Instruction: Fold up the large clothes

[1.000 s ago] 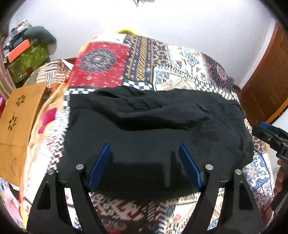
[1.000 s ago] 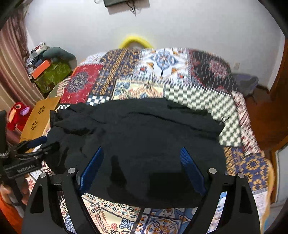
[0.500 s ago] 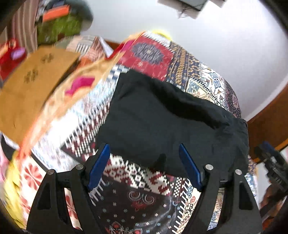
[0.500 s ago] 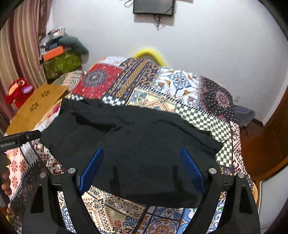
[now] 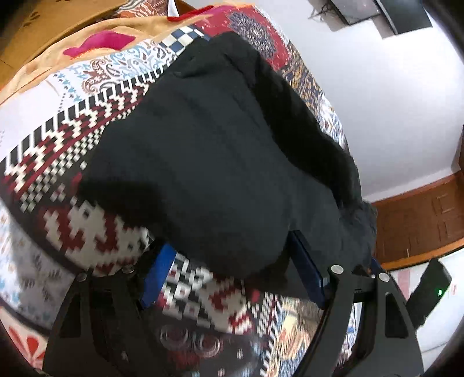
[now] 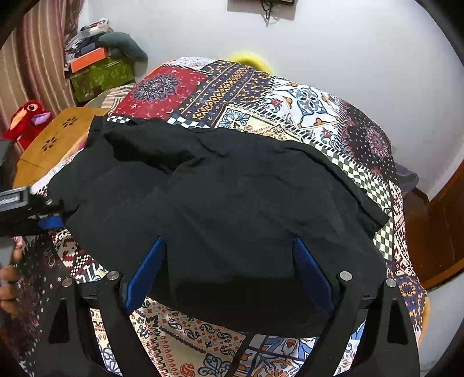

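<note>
- Left wrist view: the black garment (image 5: 220,150) lies spread on the patchwork bedspread (image 5: 72,162), running up and away from the camera towards the white wall (image 5: 391,95).
- The left gripper (image 5: 232,269) has its blue-padded fingers (image 5: 158,272) set wide, and the garment's near rounded edge sits right between them.
- The cloth overlaps the tips of both pads, but nothing is pinched; the jaws stand well apart.
- This view is tilted and the bedspread's lower part is blurred, so the fine pattern there is hard to read.
- A dark wall-mounted screen (image 5: 388,14) shows at top right, and a brown wooden door (image 5: 420,214) at the right edge.
- A black device with a small green light (image 5: 432,293) pokes in at lower right; what it is I cannot tell.
- Right wrist view: same black garment (image 6: 220,203), lying broad and wrinkled across the bedspread (image 6: 319,107), with one fold ridge running across its upper left.
- The right gripper (image 6: 229,272) is also wide open, blue pads either side of the garment's near hem, the cloth lying between and over their tips, unclamped.
- At far left the left gripper (image 6: 34,211) reaches the garment's left edge, with the person's hand (image 6: 8,287) behind it.
- Beyond the bed on the left: a red plush bird (image 6: 26,119), a wooden panel with flower cut-outs (image 6: 52,139), a green box (image 6: 98,75) with an orange one stacked on it, and a striped curtain (image 6: 32,58).
</note>
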Demonstrator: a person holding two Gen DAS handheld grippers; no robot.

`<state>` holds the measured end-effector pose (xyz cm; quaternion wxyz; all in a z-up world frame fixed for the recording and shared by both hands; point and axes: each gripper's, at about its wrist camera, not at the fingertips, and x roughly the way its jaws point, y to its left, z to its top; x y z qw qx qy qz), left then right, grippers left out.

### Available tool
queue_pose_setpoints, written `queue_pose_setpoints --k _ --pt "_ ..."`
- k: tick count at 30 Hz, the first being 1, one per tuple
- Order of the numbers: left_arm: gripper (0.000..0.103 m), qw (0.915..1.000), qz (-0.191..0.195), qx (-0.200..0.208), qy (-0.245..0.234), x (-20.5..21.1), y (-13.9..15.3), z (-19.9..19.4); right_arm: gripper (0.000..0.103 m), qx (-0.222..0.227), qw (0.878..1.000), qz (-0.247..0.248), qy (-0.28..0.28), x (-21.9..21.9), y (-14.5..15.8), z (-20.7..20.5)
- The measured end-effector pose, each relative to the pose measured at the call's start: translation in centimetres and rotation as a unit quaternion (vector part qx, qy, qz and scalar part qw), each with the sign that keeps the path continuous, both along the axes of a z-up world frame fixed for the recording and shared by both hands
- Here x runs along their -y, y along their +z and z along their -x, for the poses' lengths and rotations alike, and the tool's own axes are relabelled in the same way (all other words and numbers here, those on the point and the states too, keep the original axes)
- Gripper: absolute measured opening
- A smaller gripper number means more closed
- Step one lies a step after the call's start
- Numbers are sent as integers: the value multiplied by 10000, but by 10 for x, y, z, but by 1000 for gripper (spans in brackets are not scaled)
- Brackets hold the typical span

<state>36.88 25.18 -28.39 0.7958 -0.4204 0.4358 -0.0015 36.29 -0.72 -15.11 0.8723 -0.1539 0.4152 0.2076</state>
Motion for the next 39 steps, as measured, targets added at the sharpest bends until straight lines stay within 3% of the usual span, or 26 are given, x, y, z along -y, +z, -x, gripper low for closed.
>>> queue_pose_setpoints --k 5,9,14,16,18,20,22,27,31,35,39 --pt "79 9992 -68 94 373 6 -2 -14 90 47 10000 -39 3 0 -2 0" --pt "92 9962 -12 122 864 12 -3 -29 90 19 10000 -14 -1 0 -2 1" --pt "93 9921 -335 -93 1206 17 -7 -49 90 -185 9998 -8 -38 3 0 0" --pt "77 9882 -512 -200 1433 10 -7 -48 89 -318 9995 -7 -61 6 1 0" --pt "51 9868 -522 -245 1516 5 -6 -47 89 -494 9987 -59 -84 12 3 -1" --pt "40 9874 -334 -180 1538 -7 -7 -42 88 -569 9982 -102 -146 18 6 -1" --pt "34 9885 -378 -136 1457 -11 2 -39 88 -543 9982 -117 -218 22 12 0" --pt "29 9824 -1372 149 1257 -2 53 -21 88 -489 9974 -434 -307 24 38 6" --pt "29 9625 -2312 674 1250 12 111 12 88 -351 9966 -721 -179 8 56 15" --pt "28 9338 -3102 1225 1296 22 158 43 89 -219 9970 -746 31 -19 59 22" --pt "28 9108 -3600 1532 1315 25 189 63 88 -749 9928 -856 365 -51 34 21"
